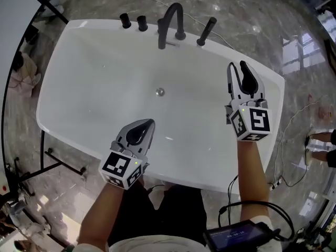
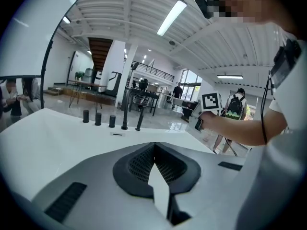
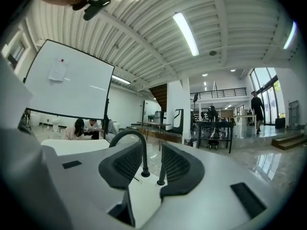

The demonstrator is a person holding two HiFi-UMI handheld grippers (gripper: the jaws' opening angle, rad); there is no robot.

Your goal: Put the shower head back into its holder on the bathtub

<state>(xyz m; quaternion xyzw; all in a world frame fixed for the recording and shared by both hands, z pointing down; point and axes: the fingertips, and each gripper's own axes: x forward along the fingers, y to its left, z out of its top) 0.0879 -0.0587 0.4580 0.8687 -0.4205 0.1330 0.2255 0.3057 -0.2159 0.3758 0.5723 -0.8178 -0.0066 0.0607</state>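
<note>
The black shower head (image 1: 206,31) stands tilted in its holder on the far rim of the white bathtub (image 1: 94,29), just right of the curved black faucet (image 1: 171,22). My right gripper (image 1: 237,66) hovers over the tub's right side, short of the shower head, open with nothing between its fingers. In the right gripper view the faucet (image 3: 136,150) and the shower head (image 3: 161,169) show through the gap of that gripper (image 3: 152,150). My left gripper (image 1: 150,123) hangs over the tub's near side, shut and empty; its pads (image 2: 153,145) meet.
Two black knobs (image 1: 125,20) (image 1: 142,23) sit left of the faucet. A drain (image 1: 160,92) lies in the tub's floor. A black frame (image 1: 52,161) stands at the left, cables (image 1: 286,156) trail on the marble floor at the right, and a screen device (image 1: 236,236) hangs at my waist.
</note>
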